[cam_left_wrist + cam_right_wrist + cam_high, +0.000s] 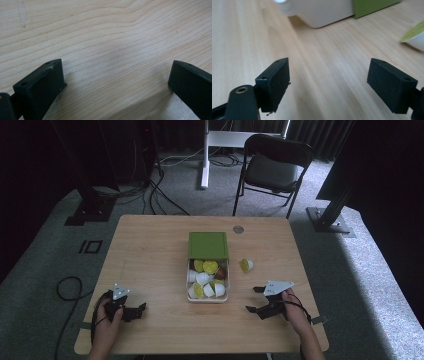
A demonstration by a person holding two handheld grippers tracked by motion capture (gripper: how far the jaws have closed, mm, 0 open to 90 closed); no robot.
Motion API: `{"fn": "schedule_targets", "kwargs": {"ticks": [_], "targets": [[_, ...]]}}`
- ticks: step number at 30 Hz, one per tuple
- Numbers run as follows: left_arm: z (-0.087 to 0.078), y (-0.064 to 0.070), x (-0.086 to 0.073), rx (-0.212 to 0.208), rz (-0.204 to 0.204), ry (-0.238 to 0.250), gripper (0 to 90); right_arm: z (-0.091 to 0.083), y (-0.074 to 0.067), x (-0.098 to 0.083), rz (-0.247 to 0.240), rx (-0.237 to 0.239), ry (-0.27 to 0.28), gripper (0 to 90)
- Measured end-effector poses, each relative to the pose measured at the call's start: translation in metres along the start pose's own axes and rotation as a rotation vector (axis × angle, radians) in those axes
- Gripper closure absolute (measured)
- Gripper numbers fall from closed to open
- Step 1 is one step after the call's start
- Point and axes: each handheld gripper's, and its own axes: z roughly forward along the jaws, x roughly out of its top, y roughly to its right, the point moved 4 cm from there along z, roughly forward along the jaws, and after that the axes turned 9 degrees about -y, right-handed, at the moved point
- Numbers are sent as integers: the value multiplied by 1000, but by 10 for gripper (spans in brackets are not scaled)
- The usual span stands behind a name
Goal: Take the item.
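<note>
Pod (246,265) beside box (207,279), well ahead of right hand-held gripper (254,299), jaws apart, empty.

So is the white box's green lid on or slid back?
Slid back. The green lid covers the far part of the box; the capsules lie exposed.

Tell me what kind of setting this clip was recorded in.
Probably a lab or studio set up for recording: a lone wooden table on grey carpet, dark curtains behind, black stand bases beside it, loose cables on the floor, and a folding chair.
</note>
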Motion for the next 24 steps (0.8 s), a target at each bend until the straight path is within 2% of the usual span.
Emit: {"fn": "schedule_targets", "kwargs": {"ticks": [6,14,18,24], "targets": [[0,0,0,0,2,-2,14,-3,-6,-9,-30,47,-22,179],[0,0,0,0,2,-2,14,-1,-9,-20,-64,62,-77,180],[0,0,0,0,2,-2,14,-1,-11,-23,-71,78,-84,180],[0,0,0,0,2,-1,13,-2,-12,-29,-109,84,-94,180]]}}
